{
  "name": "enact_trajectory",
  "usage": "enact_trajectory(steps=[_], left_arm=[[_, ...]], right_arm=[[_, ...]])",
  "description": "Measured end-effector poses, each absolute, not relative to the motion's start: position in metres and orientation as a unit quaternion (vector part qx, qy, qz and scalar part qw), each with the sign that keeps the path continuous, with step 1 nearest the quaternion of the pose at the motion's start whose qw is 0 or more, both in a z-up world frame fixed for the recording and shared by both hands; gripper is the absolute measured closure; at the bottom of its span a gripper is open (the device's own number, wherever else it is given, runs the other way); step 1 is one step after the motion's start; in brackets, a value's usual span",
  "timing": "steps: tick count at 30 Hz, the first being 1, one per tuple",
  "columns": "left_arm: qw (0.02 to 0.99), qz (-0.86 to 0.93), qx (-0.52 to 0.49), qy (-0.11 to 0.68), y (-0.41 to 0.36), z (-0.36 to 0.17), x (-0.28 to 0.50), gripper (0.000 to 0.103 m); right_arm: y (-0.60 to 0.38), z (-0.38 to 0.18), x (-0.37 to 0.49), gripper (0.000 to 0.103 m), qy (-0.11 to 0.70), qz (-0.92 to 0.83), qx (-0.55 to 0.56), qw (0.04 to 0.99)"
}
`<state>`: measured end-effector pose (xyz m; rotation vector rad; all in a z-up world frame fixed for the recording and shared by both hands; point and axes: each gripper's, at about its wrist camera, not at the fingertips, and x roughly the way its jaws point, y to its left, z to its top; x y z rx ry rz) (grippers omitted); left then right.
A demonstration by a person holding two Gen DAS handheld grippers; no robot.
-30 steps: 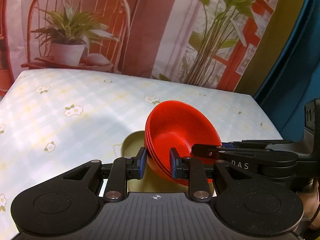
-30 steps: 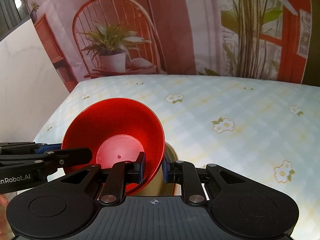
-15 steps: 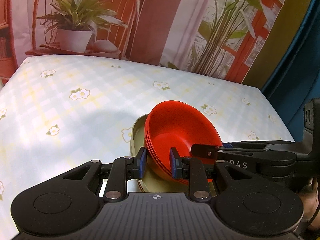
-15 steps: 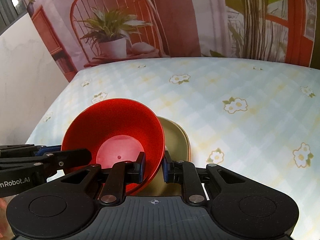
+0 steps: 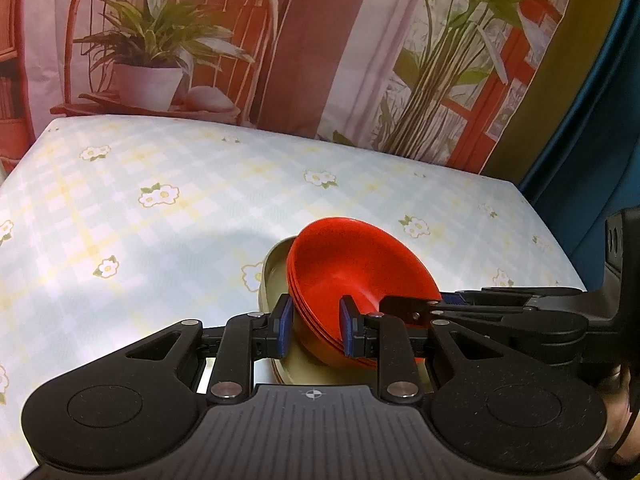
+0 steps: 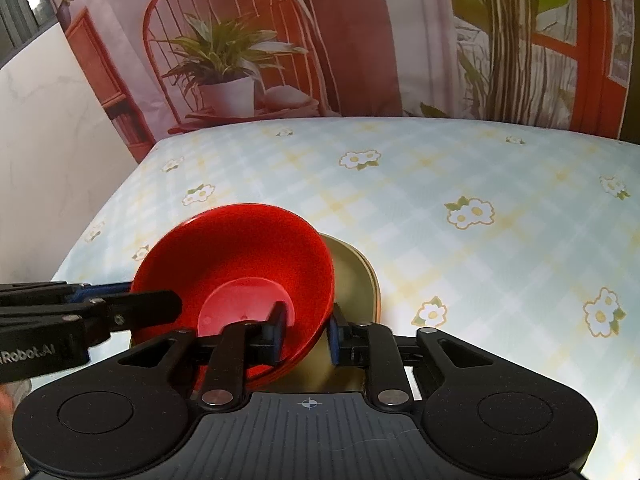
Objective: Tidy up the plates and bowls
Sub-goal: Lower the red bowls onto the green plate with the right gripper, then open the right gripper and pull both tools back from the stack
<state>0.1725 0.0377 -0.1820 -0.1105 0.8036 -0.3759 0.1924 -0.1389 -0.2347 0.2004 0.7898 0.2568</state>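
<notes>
A nested stack of red bowls (image 5: 352,264) (image 6: 240,256) sits tilted over an olive plate (image 5: 274,276) (image 6: 356,276) on the flowered tablecloth. My left gripper (image 5: 316,324) is shut on the stack's near-left rim, one pad inside and one outside. My right gripper (image 6: 306,330) straddles the near-right rim the same way; its jaws are opening, with the rim still between the pads. Each gripper's tips show in the other's view: the right gripper (image 5: 408,308) and the left gripper (image 6: 160,308). The bowls hide whether the stack rests on the plate.
The pale checked tablecloth (image 5: 160,220) (image 6: 480,240) stretches away beyond the plate. A printed backdrop (image 5: 320,40) of a chair and plants hangs behind the table. A white wall (image 6: 48,140) stands at the left and a blue curtain (image 5: 592,120) at the right.
The red bowls have come down over the olive plate, which shows more from under them. The right gripper's pads stand a little wider apart. The left grip is unchanged.
</notes>
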Motion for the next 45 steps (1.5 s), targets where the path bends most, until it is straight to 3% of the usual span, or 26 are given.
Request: enact_trajectory(steps=[21, 26, 30, 32, 36, 42, 45], left_arm=[[0.922, -0.173, -0.026, 0.346, 0.038, -0.144, 0.151, 0.077], [0.929, -0.165, -0.009, 0.330, 0.042, -0.128, 0.141, 0.075], [0.941, -0.154, 0.006, 0.300, 0.045, -0.110, 0.126, 0.057], [0.946, -0.152, 0.015, 0.286, 0.046, -0.102, 0.117, 0.053], [0.954, -0.144, 0.026, 0.262, 0.044, -0.086, 0.100, 0.035], [0.966, -0.128, 0.035, 0.220, 0.043, -0.066, 0.068, 0.005], [0.972, -0.116, 0.035, 0.203, 0.044, -0.057, 0.053, 0.000]], right_arm=[[-0.155, -0.197, 0.166, 0.078, 0.338, 0.108, 0.077, 0.932], [-0.161, -0.183, 0.157, 0.073, 0.323, 0.104, 0.071, 0.938], [-0.164, -0.172, 0.146, 0.065, 0.311, 0.098, 0.066, 0.943], [-0.163, -0.166, 0.139, 0.058, 0.304, 0.096, 0.061, 0.946], [-0.163, -0.151, 0.119, 0.046, 0.280, 0.092, 0.051, 0.954], [-0.167, -0.132, 0.089, 0.018, 0.254, 0.080, 0.052, 0.962], [-0.167, -0.124, 0.072, 0.005, 0.238, 0.071, 0.046, 0.968]])
